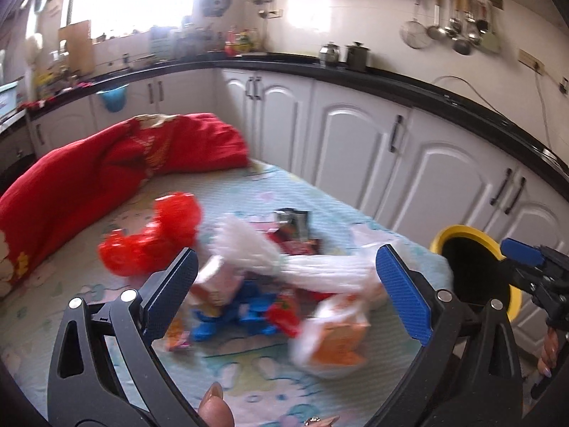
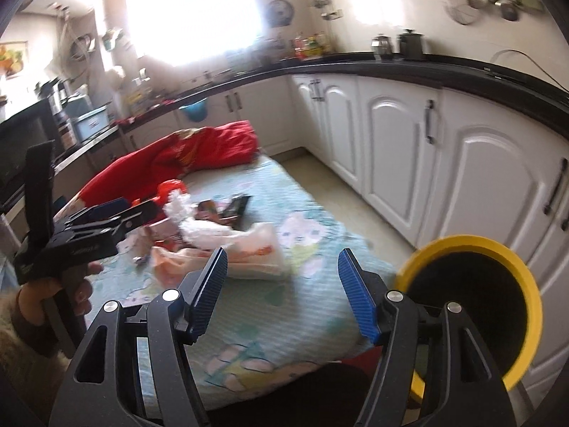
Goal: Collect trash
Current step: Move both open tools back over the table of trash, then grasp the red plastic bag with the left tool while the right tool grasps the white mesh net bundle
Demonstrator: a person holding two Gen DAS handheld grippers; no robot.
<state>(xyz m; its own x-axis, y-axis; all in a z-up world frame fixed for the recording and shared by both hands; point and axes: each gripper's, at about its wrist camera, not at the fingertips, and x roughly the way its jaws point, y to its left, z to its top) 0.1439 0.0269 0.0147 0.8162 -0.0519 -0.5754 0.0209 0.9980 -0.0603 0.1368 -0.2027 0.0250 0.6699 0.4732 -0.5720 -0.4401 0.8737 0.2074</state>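
A blurred trash pile lies on the pale printed mat (image 1: 106, 302): a red plastic bag (image 1: 160, 242), a white plastic bag (image 1: 256, 245), a blue item (image 1: 249, 309), a dark wrapper (image 1: 295, 220) and an orange carton in a bag (image 1: 338, 341). My left gripper (image 1: 286, 252) hangs open and wide just over this pile, gripping nothing. At the right stands a black bin with a yellow rim (image 1: 458, 231), with my right gripper (image 1: 512, 267) in front of it. In the right wrist view my right gripper (image 2: 282, 254) is open over bare mat (image 2: 306, 242). The bin's rim (image 2: 462, 240) is at its right, the pile (image 2: 213, 231) and left gripper (image 2: 138, 210) at its left.
A crumpled red blanket (image 1: 89, 170) fills the mat's far left. White cabinets (image 1: 355, 149) under a black counter run along the back and right. A strip of floor (image 2: 341, 185) lies between the mat and the cabinets. A hand (image 2: 35, 295) holds the left gripper's handle.
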